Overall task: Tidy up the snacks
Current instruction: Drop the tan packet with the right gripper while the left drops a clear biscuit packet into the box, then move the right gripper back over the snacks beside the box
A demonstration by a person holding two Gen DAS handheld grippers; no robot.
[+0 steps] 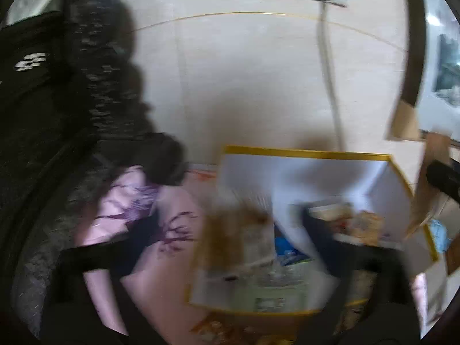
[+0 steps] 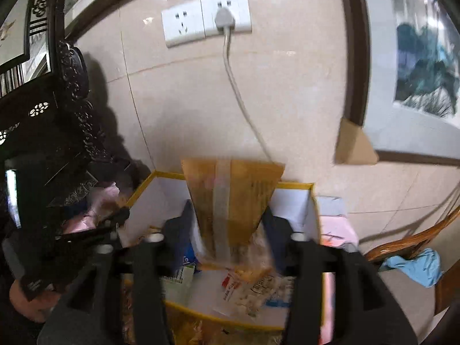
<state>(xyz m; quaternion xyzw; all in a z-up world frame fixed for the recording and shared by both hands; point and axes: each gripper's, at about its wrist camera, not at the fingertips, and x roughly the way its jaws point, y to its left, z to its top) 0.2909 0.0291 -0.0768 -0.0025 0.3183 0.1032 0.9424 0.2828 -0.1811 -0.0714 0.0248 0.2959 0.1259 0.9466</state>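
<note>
- Your right gripper [image 2: 227, 247] stands wide open with nothing pressed between its pads; the tan snack packet [image 2: 230, 201] sits in the gap, upright, its long axis running away from you toward the wall.
- That packet stands inside the white box [image 2: 296, 201] with the yellow rim, against the box's far edge, leaning slightly.
- Your left gripper [image 1: 227, 261] is also spread wide and holds nothing; in its blurred view a brownish packet [image 1: 238, 230] hangs over the box's near-left corner, and you cannot tell whether it touches a finger.
- The box lies straight ahead of and below both grippers; the right one looks nearer its middle.
- Count: one box, one wall socket plate [image 2: 205, 17] pair with one plug. Inside the box, several packets overlap; at least four show, the exact number unclear.
- A pale printed packet [image 2: 253, 290] lies flat at the box's near edge.
</note>
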